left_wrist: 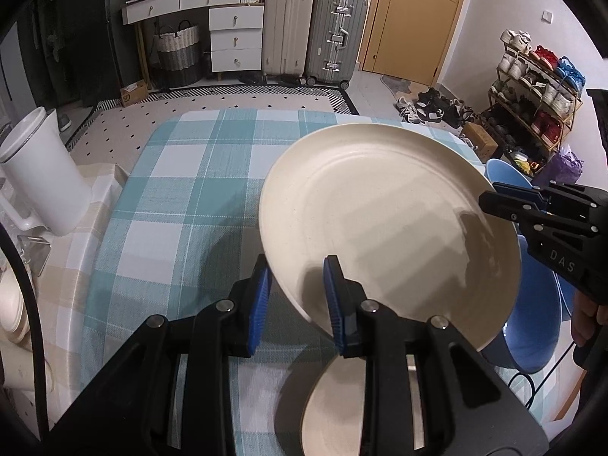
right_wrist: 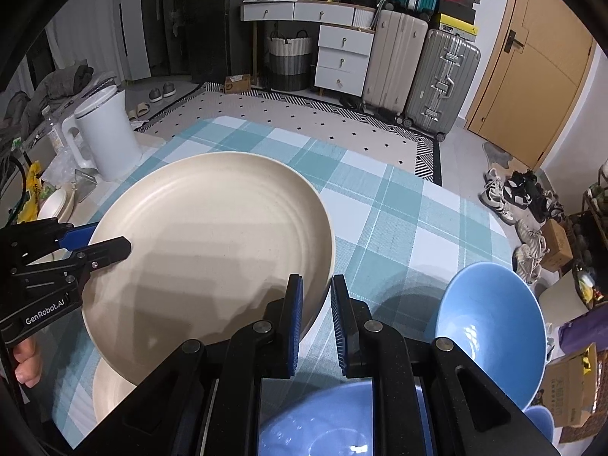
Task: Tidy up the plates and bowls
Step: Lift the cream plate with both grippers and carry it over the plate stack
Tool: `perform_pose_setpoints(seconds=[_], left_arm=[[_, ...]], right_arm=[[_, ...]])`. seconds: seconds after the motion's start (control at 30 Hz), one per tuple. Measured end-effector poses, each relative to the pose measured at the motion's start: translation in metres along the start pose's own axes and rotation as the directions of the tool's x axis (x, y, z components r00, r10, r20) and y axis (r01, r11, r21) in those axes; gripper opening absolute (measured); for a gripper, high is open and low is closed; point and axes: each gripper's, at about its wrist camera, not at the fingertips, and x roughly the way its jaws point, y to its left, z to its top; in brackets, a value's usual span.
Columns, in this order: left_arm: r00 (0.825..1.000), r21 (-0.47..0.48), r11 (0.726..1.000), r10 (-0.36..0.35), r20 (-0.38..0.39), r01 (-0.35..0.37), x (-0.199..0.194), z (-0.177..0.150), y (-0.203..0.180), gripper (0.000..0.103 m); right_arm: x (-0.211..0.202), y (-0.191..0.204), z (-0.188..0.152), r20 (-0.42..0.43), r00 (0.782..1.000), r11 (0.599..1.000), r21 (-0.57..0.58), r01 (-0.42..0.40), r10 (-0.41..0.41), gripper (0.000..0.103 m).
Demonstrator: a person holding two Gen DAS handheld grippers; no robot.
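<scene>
Two tools are sharing one load: the left tool is pinching the near-left rim of a large cream plate, and the right tool is pinching the opposite rim of that plate, both jaws narrow around the rim. The plate is hanging tilted above the surface, which is wearing a teal and white checked cloth.

Taking the plate as the landmark: a second cream plate is lying directly below its near edge. Just beyond its right rim, a light blue bowl is leaning on its side, and another blue bowl is sitting under the right tool. Both are crowding that side. Well off to the left of the plate, a white kettle is standing near the surface's edge, with a stack of pale dishes and clear packaging beside it.

Beyond the plate's far rim, the cloth is lying bare all the way to the far edge of the surface, giving open room for moving. Past that edge a patterned rug is covering the floor, and suitcases, a white drawer unit and a yellow door are standing against the wall. Shoes and a shoe rack are filling the floor to the plate's far right.
</scene>
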Motion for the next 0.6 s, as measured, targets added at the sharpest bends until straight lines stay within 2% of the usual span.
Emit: perform_pose_setpoints(seconds=[0.6], left_arm=[[0.999,0.022,1.0,0.0,0.043,-0.001,-0.056,-0.031,-0.012,0.024]], right_arm=[[-0.048,0.019,-0.027,0.071,0.997,1.0,0.011,0.005,-0.006,0.015]])
